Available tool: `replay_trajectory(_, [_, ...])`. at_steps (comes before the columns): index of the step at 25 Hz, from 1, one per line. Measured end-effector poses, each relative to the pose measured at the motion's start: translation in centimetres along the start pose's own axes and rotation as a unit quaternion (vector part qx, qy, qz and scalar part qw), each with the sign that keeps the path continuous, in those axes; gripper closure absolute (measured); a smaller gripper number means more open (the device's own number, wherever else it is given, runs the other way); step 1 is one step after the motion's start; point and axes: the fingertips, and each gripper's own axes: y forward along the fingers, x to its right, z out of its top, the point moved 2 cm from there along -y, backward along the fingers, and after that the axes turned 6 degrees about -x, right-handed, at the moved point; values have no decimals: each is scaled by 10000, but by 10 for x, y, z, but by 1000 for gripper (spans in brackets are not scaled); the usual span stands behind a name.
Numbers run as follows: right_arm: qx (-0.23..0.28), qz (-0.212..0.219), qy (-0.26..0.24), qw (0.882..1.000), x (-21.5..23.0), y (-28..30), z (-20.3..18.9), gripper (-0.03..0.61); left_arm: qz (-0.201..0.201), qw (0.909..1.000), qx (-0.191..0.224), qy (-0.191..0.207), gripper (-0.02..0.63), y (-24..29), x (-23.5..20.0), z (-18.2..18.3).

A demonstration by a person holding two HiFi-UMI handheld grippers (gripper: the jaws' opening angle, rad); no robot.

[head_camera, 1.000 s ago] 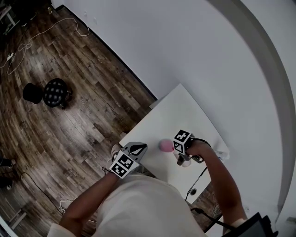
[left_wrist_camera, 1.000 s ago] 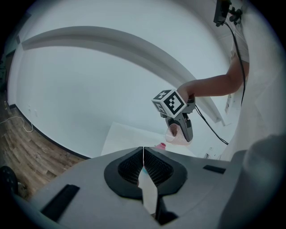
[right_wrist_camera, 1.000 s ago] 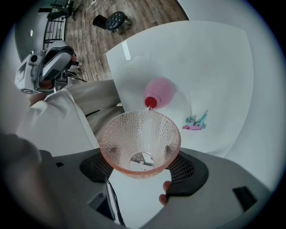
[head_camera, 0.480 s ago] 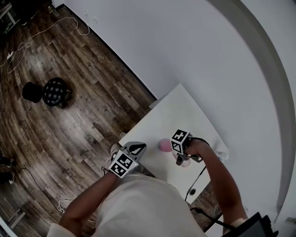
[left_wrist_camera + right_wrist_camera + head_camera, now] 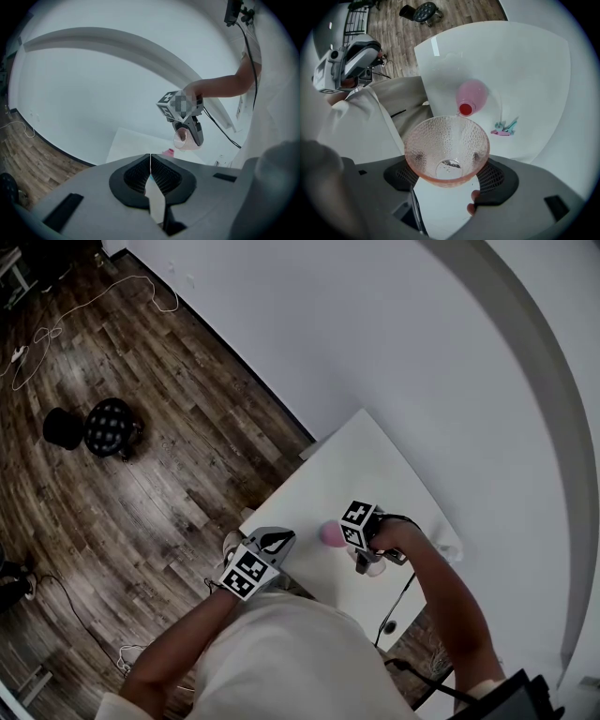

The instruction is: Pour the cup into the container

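- Right gripper (image 5: 449, 161) clamps the dimpled pink glass cup (image 5: 446, 140), tipped a touch further than a second ago, it seems.
- Its rim hangs over the pink container (image 5: 471, 95), frame centre, on the white table (image 5: 525, 65).
- Left gripper (image 5: 150, 174) hasn't budged: jaws together, empty.

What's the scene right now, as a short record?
left tool: shut, empty
right tool: shut on the cup
cup: tilted, rim next to the container's red mouth, a little clear liquid in its bottom
container: pink, on the white table
other: small teal and pink item on the table, apart from the container
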Motion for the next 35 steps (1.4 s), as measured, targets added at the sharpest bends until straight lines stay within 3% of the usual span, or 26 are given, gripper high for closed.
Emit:
replay_trajectory(23, [-924,-576,-133,9940,14,-19,4,218,-320,9988,-267,251,601,-4,12,11])
replay_trajectory(30, [286,-309,-78,9991,11,-15,-4,218,-253,9987,-349,281,601,1,30,17])
replay_trajectory(35, [1676,-196,29,9857,14,-29,-2,218,-74,9996,-248,120,601,-2,27,39])
